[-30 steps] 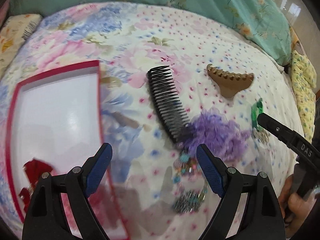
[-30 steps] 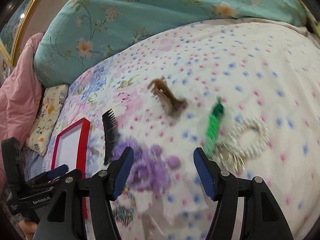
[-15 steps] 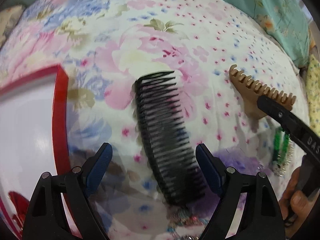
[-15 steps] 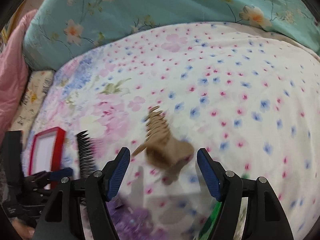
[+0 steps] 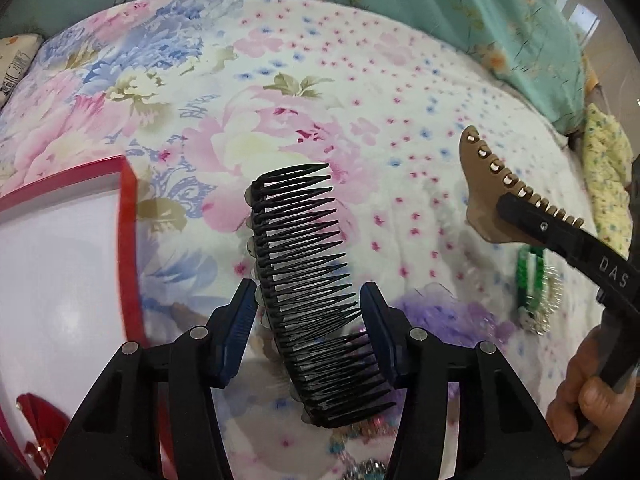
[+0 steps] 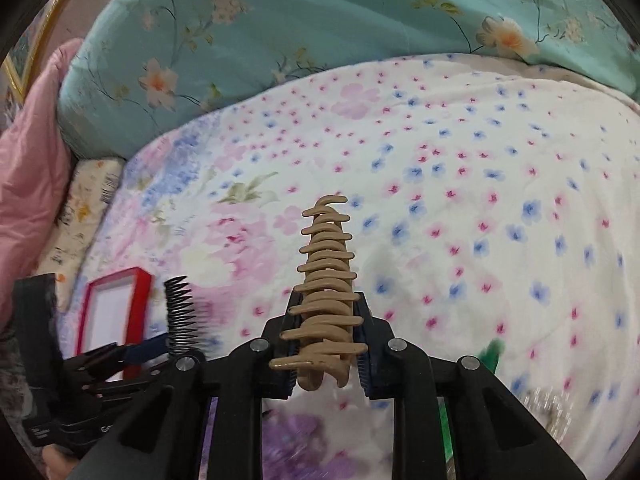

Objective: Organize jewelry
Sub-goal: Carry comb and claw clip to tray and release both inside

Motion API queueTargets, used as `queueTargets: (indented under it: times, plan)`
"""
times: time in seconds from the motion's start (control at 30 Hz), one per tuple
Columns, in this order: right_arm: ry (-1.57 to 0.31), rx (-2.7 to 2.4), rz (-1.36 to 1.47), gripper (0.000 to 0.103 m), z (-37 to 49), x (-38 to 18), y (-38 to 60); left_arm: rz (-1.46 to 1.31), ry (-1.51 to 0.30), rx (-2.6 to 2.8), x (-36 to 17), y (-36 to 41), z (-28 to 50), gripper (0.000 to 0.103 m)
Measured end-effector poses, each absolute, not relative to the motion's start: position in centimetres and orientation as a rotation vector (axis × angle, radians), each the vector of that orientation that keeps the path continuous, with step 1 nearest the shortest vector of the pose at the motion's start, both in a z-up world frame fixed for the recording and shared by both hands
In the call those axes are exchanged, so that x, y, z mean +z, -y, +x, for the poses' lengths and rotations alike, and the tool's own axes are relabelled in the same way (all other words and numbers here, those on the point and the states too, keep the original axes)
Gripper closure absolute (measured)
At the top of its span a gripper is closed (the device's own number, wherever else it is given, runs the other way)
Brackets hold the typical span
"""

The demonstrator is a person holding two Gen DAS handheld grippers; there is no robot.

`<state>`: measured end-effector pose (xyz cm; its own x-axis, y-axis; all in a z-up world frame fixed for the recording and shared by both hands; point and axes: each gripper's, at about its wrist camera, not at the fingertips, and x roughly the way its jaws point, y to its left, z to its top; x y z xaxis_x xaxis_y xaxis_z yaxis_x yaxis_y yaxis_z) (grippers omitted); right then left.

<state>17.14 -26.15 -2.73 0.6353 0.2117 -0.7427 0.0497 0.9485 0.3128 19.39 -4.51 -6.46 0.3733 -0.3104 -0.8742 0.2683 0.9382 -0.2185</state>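
While most of the hair ornaments lie loose on the bed, the sorting appears to be at an early stage. One red-rimmed box with a white floor sits at the left of the left-wrist view; a single red item lies in its near corner, the only piece seen stowed.

Two pieces are under handling. One black comb stands between the pads of the left tongs, whose jaws are closing; contact looks made or all but made, and I cannot tell which. One tan claw clip is pinched by the right tongs, the jaws closing hard against its body.

Remaining on the bedspread, counted: one purple fluffy scrunchie, one green clip touching one silvery beaded piece, and at least one small sparkly item at the bottom edge, too cropped to identify.

Judged outstanding: both gripped pieces and every loose one have yet to reach the box.
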Motion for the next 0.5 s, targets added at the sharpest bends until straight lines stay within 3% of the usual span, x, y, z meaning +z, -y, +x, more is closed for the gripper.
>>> queueTargets:
  times: [0.5]
  plan:
    - [-0.825,0.361,0.378,0.08,13.4,-0.1,15.1,-0.124,-1.035,-0.286,-1.8,-6.3,15.3,0.051]
